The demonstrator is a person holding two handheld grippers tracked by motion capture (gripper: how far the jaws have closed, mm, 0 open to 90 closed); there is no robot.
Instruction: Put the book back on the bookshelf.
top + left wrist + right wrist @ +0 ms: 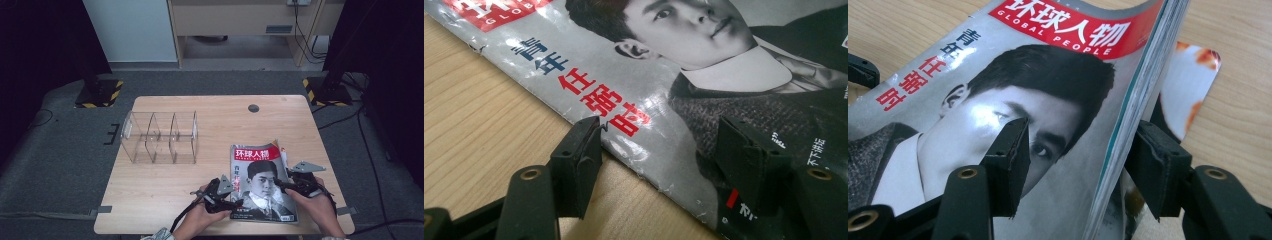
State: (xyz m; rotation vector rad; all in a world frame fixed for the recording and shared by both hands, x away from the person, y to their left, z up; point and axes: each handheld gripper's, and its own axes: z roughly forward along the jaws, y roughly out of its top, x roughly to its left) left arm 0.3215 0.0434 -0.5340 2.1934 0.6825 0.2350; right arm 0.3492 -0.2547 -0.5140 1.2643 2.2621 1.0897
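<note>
A magazine (pixel 262 182) with a red title band and a black-and-white portrait lies on the front right of the wooden table (pixel 165 190). My left gripper (pixel 239 198) sits at its left edge. In the left gripper view the jaws of this gripper (pixel 659 150) stand open astride that edge of the magazine (pixel 674 100), one over bare wood and one over the cover. My right gripper (pixel 278 185) is at the right side. Its jaws (pixel 1078 150) are open around the raised page edge of the magazine (pixel 1048 100), without clamping it.
A clear acrylic organizer (pixel 160 137) with three compartments stands on the table's left half. A round cable hole (pixel 253 108) is near the far edge. A glossy white-and-orange sheet (pixel 1193 85) pokes out from under the magazine's right side.
</note>
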